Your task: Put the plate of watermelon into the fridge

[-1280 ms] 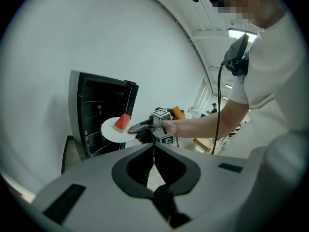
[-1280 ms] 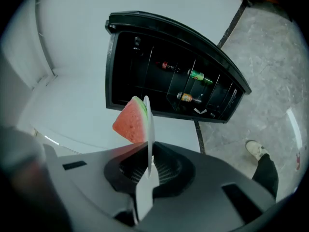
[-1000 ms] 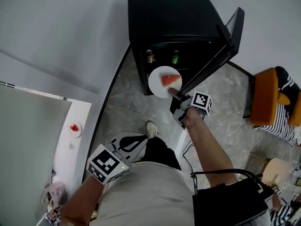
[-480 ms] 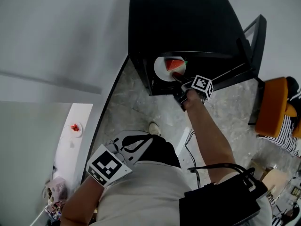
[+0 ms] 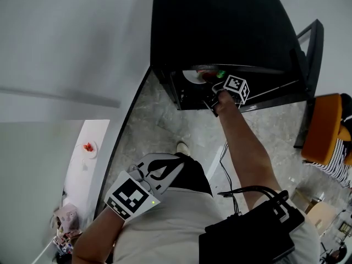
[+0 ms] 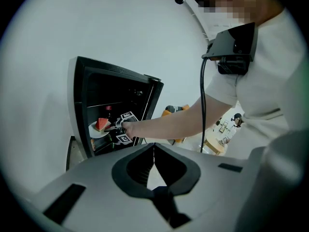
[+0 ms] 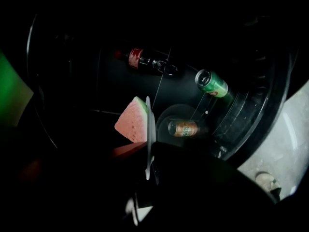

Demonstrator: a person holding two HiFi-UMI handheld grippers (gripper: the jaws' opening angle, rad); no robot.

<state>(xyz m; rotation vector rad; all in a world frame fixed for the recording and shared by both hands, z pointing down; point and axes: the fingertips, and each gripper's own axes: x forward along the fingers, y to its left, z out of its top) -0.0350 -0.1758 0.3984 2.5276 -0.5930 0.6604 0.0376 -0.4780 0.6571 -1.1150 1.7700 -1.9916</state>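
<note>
step in hand: carrying the load in; from where i stand the person reaches the right arm into the open fridge (image 5: pixel 220 26) and the plate (image 5: pixel 192 77) is already past the front edge, so i judge this the placing step, not yet finished.
right gripper (image 7: pixel 147 166): narrow, jaws pinched on the near rim of the plate, which runs edge-on between them in the right gripper view.
left gripper (image 6: pixel 153 161): jaws together with nothing between them; it hangs low at the person's left side, well apart from the fridge.
plate: inside the upper part of the fridge, toward its left side; i cannot tell whether it touches a shelf.
watermelon (image 7: pixel 133 122): one wedge lying on the plate, on its far half, apart from the jaws.
door (image 5: pixel 311 65): swung open to the right, clear of the arm.
inside: a bottle (image 7: pixel 145 60) at the far wall, a green can (image 7: pixel 212 83) to the right, and an orange can (image 7: pixel 186 128) just beyond the plate.
next move: i'd say level the plate, lower it until a shelf carries it, then part the right jaws and draw straight back.
care: keep the plate short of the orange can and flat, or the wedge may slide.
</note>
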